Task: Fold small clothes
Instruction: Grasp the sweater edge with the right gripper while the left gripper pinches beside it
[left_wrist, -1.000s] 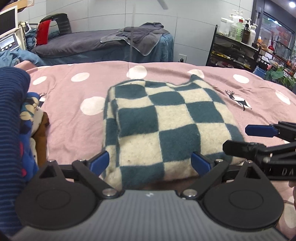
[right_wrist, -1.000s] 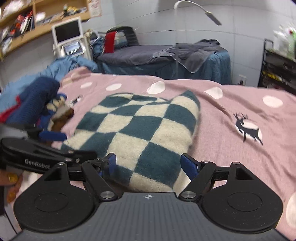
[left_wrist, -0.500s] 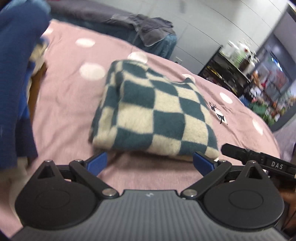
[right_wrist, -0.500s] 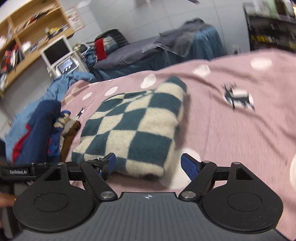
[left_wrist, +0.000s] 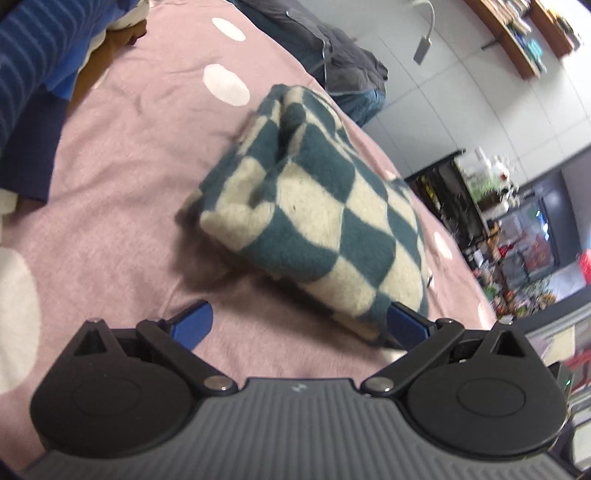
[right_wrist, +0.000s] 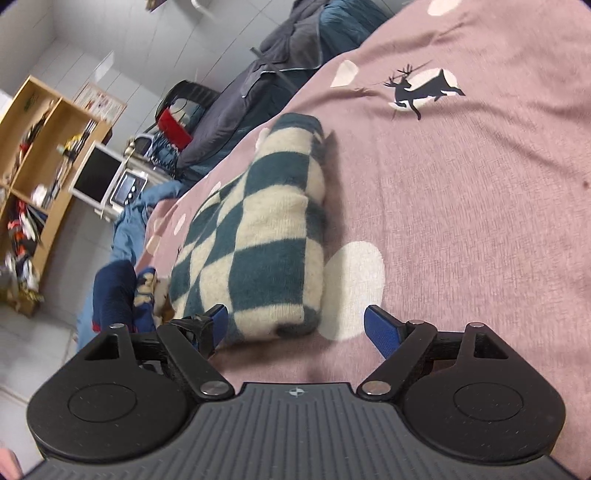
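Sweater (left_wrist: 314, 206): teal/cream checked knit, folded to a thick packet, lying on the bed (left_wrist: 140, 147), which has a pink cover w/ white dots & a black deer print (right_wrist: 421, 88). Left wrist view: left tool (left_wrist: 301, 326) w/ jaws spread wide, nothing between them; its blue right pad (left_wrist: 408, 325) sits at the packet's near corner, contact unclear; left pad (left_wrist: 194, 321) is over bare cover. Right wrist view: right tool (right_wrist: 301, 328) likewise spread & empty, near end of the sweater (right_wrist: 258, 236) just ahead, betw. the pads. Both views are tilted & partly blurred. Clothes pile (left_wrist: 40, 74) (navy striped, blue, brown) lies at the bed's edge, apart from the sweater; also seen in right view (right_wrist: 122, 291). Bkgd: second bed w/ grey bedding (right_wrist: 258, 81), wooden shelf (right_wrist: 40, 140), monitor (right_wrist: 98, 173), black rack of bottles (left_wrist: 461, 184).
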